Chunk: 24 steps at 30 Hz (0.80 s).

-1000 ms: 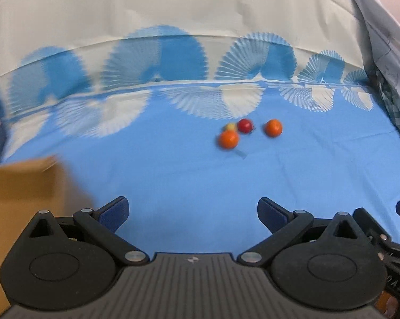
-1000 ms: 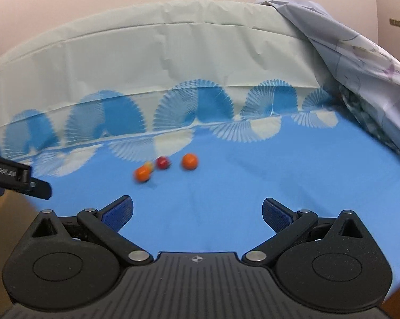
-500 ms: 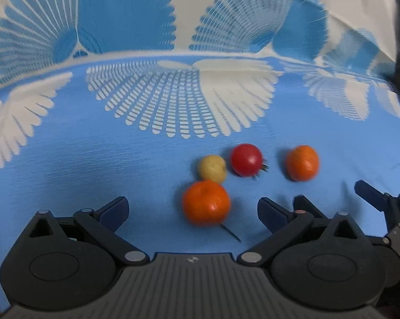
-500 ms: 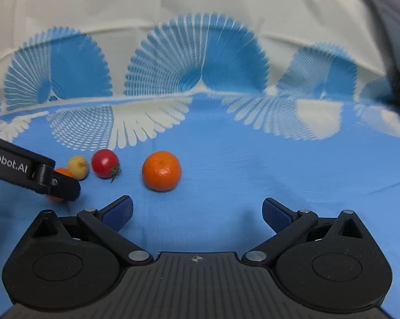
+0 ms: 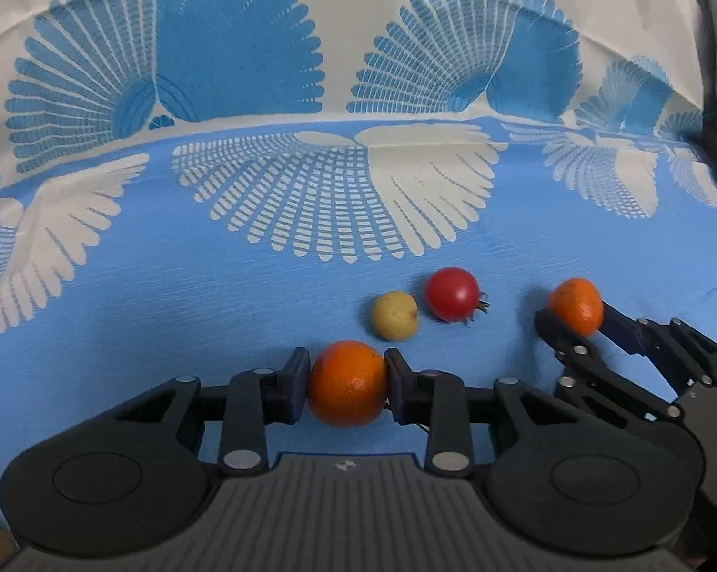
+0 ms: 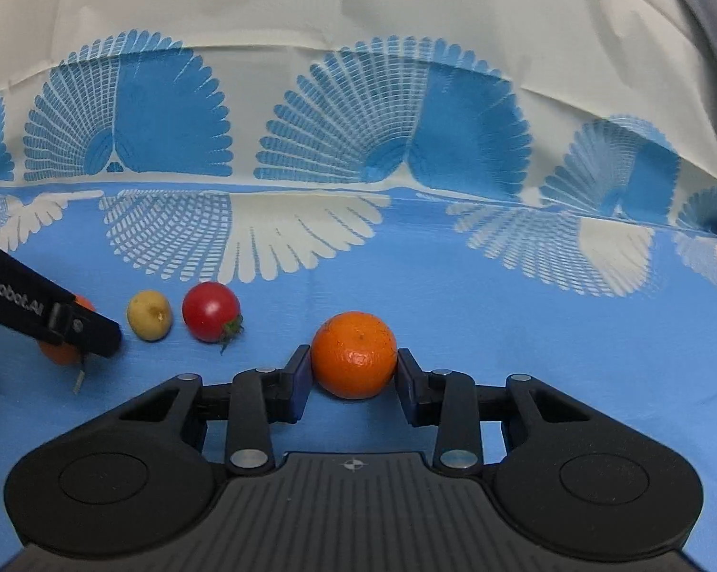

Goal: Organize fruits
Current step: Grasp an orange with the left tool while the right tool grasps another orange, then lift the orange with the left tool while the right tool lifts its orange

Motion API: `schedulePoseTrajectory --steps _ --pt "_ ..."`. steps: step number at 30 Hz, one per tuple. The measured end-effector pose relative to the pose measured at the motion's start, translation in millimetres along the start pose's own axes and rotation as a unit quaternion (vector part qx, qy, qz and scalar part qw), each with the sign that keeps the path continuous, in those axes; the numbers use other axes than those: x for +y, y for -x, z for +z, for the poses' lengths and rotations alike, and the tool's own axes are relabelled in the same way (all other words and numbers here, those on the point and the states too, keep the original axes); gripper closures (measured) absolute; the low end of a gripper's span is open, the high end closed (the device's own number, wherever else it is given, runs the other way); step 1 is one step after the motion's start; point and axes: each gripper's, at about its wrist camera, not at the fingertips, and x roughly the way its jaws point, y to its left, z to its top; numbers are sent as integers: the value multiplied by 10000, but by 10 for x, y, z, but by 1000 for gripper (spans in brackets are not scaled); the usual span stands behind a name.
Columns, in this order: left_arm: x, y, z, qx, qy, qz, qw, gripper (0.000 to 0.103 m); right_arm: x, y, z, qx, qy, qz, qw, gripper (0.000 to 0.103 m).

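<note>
Left claw (image 5: pixel 346 383): I see it pinching the nearer orange (image 5: pixel 348 383), both blue pads pressed to the fruit's sides, low over the cloth.
Right claw (image 6: pixel 353 372): I see its pads against either side of the second orange (image 6: pixel 353 355); the left pad touches, the right one looks just in contact, so I call it gripped. From the left wrist view the same claw (image 5: pixel 575 317) closes around that fruit (image 5: pixel 576 306).
Cherry tomato (image 5: pixel 452 294): red, lying on the blue cloth between the two oranges, stem end turned to the right.
Small yellow fruit (image 5: pixel 395 315): just beside the tomato on its left, apart from it by a sliver; I cannot tell its kind.
Tablecloth (image 5: pixel 215 295): blue with white fan prints over the worktop, rising into a cream backdrop behind.
Grey cloth (image 6: pixel 706 24): draped at far right.
</note>
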Motion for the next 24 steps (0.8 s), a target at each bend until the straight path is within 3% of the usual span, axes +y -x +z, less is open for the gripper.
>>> schedulePoseTrajectory --steps 10,18,24 --pt "-159 1210 -461 -343 -199 51 9992 66 27 1251 -29 -307 -621 204 9974 65" --pt "-57 2381 -1158 -348 -210 -3 9992 66 442 2538 -144 -622 -875 547 9927 65" --pt "246 3167 -1760 -419 -118 148 9989 66 880 3369 -347 -598 -894 1040 9887 65"
